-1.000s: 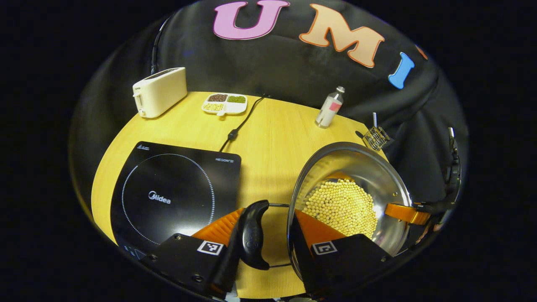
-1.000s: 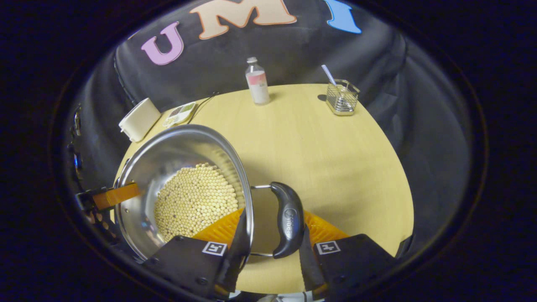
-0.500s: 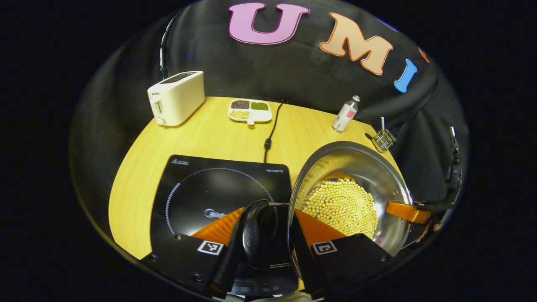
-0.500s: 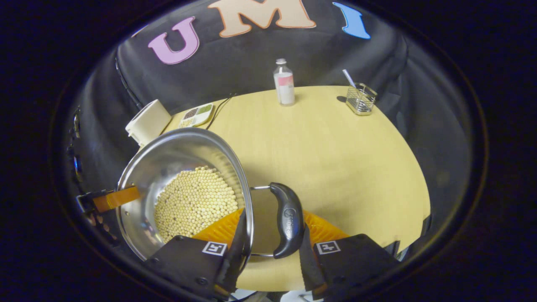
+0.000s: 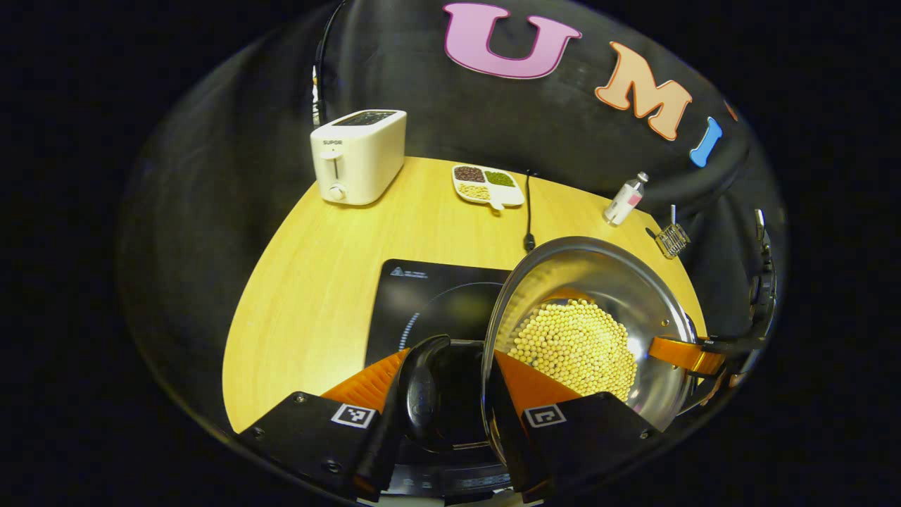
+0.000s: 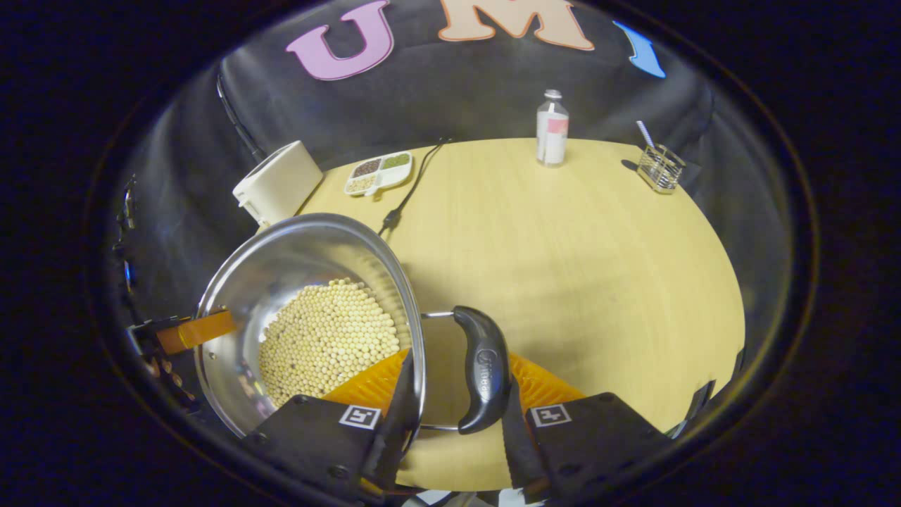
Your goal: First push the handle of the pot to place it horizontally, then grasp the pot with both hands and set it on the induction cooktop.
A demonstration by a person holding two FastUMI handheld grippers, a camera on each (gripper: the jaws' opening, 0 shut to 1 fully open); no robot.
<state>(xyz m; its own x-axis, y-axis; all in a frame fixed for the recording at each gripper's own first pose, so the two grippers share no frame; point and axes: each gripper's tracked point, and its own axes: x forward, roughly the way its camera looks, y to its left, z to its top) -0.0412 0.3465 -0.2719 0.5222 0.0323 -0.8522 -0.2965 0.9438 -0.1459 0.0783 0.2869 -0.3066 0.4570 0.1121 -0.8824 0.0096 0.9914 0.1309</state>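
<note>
A steel pot filled with pale yellow beans hangs between both grippers, above the table. My left gripper is shut on the pot: one finger lies outside the black side handle, the other inside the wall. My right gripper is shut the same way over the opposite black handle and the pot rim. The black induction cooktop lies under the left handle and runs beneath the pot. Across the pot, the other gripper's orange finger is visible.
On the round wooden table stand a cream toaster, a divided dish of beans, a black cable, a small bottle and a wire basket. Bare wood spreads to the right of the pot.
Both grippers have carried the pot leftward; the cooktop, formerly off to the left, now lies under the left handle and the pot's edge. The grip is unchanged.
</note>
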